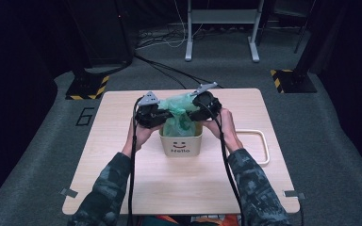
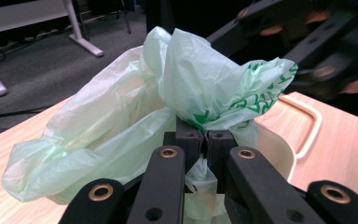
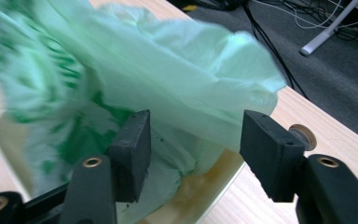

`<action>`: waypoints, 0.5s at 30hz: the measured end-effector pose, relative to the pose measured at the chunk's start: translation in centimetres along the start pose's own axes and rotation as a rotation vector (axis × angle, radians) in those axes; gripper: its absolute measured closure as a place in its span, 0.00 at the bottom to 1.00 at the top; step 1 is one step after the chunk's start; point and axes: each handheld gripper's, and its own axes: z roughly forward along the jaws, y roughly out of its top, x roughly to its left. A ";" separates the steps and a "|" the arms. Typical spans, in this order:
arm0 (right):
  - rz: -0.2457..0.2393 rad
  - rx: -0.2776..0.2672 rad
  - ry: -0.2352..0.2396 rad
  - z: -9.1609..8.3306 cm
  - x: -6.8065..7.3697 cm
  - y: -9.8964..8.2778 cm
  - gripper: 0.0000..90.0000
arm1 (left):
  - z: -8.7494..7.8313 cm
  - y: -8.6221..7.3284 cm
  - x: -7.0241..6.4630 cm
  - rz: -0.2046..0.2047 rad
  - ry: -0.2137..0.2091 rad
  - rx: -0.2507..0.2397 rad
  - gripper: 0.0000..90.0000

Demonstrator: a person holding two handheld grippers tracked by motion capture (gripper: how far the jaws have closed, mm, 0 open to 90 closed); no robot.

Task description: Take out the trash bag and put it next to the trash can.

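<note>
A thin pale green plastic bag [image 1: 178, 109] rises out of a small cream bin [image 1: 181, 144] marked "Hello" at the middle of the table. My left gripper [image 1: 158, 112] is at the bag's left side, shut on a fold of the bag [image 2: 200, 93], its pads pressed together. At the bag's right, my right gripper [image 1: 199, 106] is open, and the bag's film [image 3: 182, 74] bulges between and above its spread jaws. The bin's rim [image 3: 214, 179] shows under the bag in the right gripper view.
A cream loop-shaped frame [image 1: 259, 146] lies on the light wooden table [image 1: 122, 188] to the right of the bin. The other gripper [image 2: 326, 51] looms at the upper right of the left gripper view. Cables and stand legs [image 1: 219, 33] lie on the floor beyond the table.
</note>
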 end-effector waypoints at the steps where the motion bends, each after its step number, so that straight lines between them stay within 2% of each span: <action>1: -0.002 0.001 0.003 0.3 0.1 0.1 0.59 | 0.0 0.0 0.1 0.002 -0.002 0.002 0.97; 3: -0.001 -0.011 0.021 0.6 0.2 0.1 0.75 | -0.1 0.1 0.1 0.008 -0.009 0.009 0.97; 7: 0.012 -0.062 0.059 0.5 0.3 0.3 0.99 | -0.2 0.1 0.1 0.005 -0.005 0.004 0.97; 11: 0.031 -0.080 0.120 0.2 0.3 0.2 1.00 | -0.2 0.1 0.2 0.000 0.002 0.000 0.96; 15: 0.069 -0.120 0.183 -0.4 0.2 0.2 1.00 | -0.1 0.1 0.4 -0.005 0.008 0.004 0.96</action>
